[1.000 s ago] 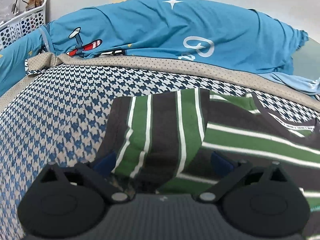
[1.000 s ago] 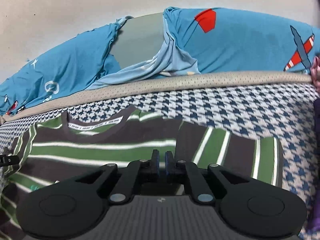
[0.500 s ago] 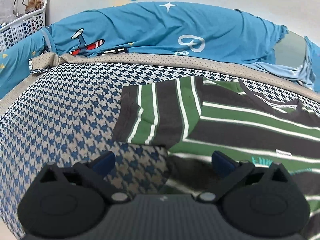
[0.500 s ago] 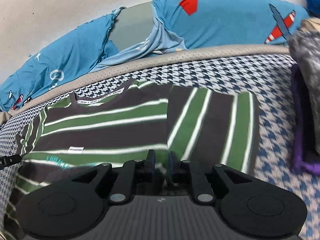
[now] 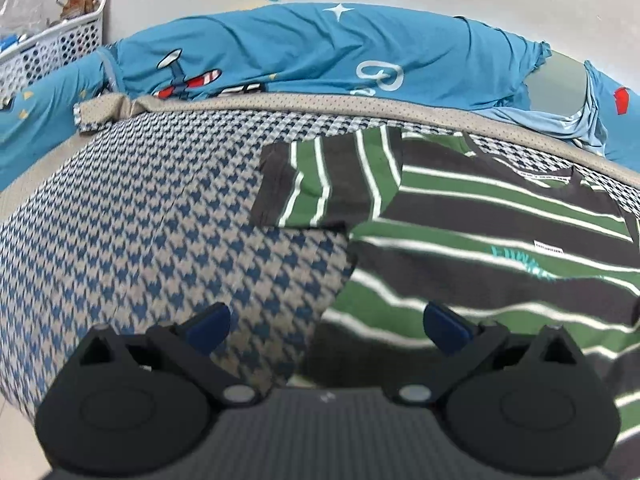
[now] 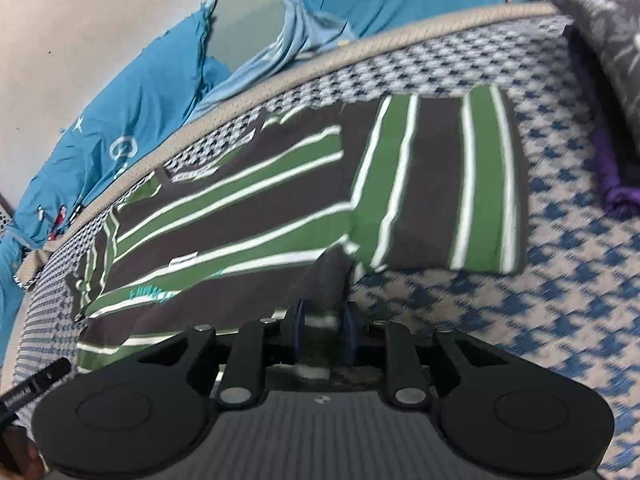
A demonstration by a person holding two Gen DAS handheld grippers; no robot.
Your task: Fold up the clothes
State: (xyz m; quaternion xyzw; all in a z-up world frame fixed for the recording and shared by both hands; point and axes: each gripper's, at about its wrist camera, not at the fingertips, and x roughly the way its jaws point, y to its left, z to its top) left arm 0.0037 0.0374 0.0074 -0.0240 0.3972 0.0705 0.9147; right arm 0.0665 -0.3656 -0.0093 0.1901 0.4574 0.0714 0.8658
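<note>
Left wrist view: left gripper (image 5: 326, 326) spread wide, nothing held, over the striped shirt's (image 5: 480, 216) left side edge on the houndstooth bed cover (image 5: 140, 240). White basket (image 5: 52, 48) far left, blue bedding (image 5: 300, 48) behind. Bare cover left of the sleeve.

Right wrist view: right gripper (image 6: 323, 330) jaws opening, a shirt (image 6: 248, 216) fold between the pads. Grey bundle (image 6: 600, 24) and purple cloth (image 6: 612, 176) crowd the right edge.

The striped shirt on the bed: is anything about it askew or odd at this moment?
Yes. The striped shirt lies mostly flat, but its lower edge is bunched up between the fingers of the right gripper, whose jaws are opening. The left gripper is open and holds nothing. Both sleeves lie spread out, unfolded.
</note>
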